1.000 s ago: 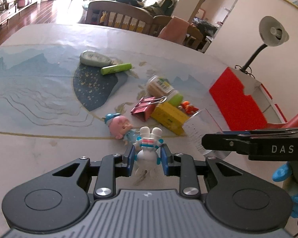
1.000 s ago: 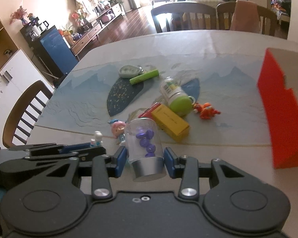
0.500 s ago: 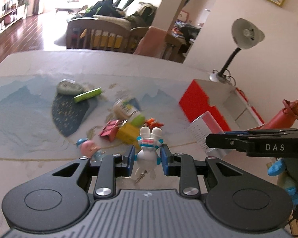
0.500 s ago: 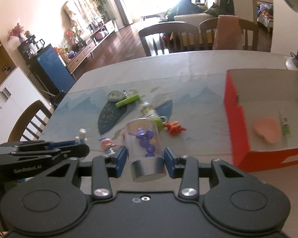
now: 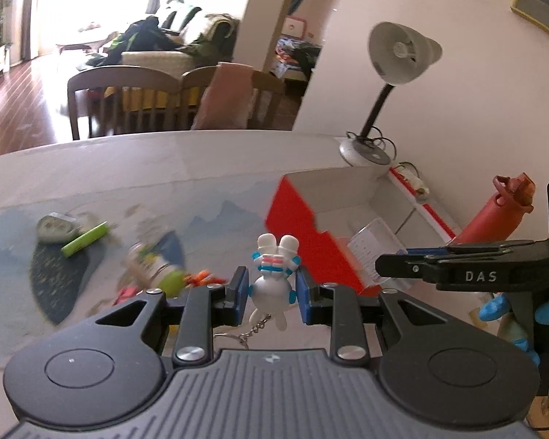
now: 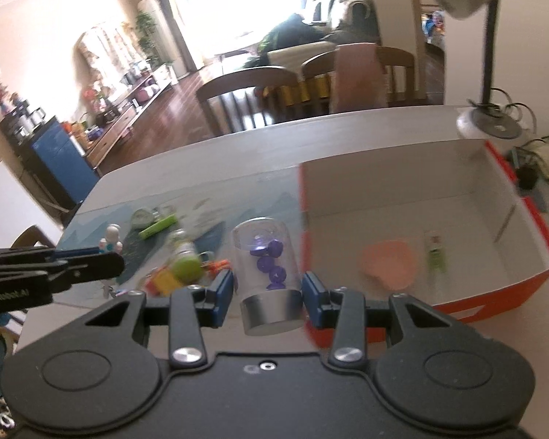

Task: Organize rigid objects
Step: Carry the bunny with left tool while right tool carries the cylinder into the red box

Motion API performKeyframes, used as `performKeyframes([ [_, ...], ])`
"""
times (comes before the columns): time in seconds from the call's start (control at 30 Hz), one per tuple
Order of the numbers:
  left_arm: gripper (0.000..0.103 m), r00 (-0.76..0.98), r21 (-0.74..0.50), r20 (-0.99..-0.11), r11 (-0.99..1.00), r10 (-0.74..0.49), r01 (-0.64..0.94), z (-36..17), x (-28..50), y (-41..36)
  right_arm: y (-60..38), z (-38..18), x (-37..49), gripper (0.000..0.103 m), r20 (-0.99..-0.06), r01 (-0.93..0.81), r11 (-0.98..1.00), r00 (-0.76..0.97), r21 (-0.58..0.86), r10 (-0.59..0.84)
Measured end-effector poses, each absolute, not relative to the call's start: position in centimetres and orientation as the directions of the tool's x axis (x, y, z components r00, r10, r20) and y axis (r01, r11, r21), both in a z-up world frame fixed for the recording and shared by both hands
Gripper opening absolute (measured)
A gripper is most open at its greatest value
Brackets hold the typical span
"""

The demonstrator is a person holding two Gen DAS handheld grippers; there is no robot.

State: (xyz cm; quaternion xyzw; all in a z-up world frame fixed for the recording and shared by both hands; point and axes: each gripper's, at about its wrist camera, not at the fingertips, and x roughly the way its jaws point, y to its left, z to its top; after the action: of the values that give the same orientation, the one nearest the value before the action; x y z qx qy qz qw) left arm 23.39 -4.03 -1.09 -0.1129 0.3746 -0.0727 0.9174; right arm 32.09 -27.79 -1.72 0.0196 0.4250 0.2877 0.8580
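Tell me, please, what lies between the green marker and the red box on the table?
In the right wrist view, a green-capped bottle and a small orange toy lie between the green marker and the red box.

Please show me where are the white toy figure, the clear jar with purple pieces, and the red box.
white toy figure (image 5: 272,285), left wrist view, on its round body
clear jar (image 6: 265,256), right wrist view, on its transparent wall
red box (image 6: 475,294), right wrist view, on its near red wall
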Motion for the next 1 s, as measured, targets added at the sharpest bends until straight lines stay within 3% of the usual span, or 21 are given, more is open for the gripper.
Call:
performKeyframes([
  [0.6, 0.027, 0.663, -0.199, -0.703, 0.966, -0.256, 0.163, -0.5, 35.3, -15.5, -37.3, -4.1, 40.6, 0.04, -0.739, -0.361, 0.908, 0.549, 0.213, 0.391],
  [1.0, 0.027, 0.592, -0.12, -0.78, 0.977, -0.204, 0.179, -5.0, 44.1, -20.6, -39.1, -7.6, 44.2, 0.04, -0.791, -0.357, 0.919, 0.508, 0.166, 0.34],
])
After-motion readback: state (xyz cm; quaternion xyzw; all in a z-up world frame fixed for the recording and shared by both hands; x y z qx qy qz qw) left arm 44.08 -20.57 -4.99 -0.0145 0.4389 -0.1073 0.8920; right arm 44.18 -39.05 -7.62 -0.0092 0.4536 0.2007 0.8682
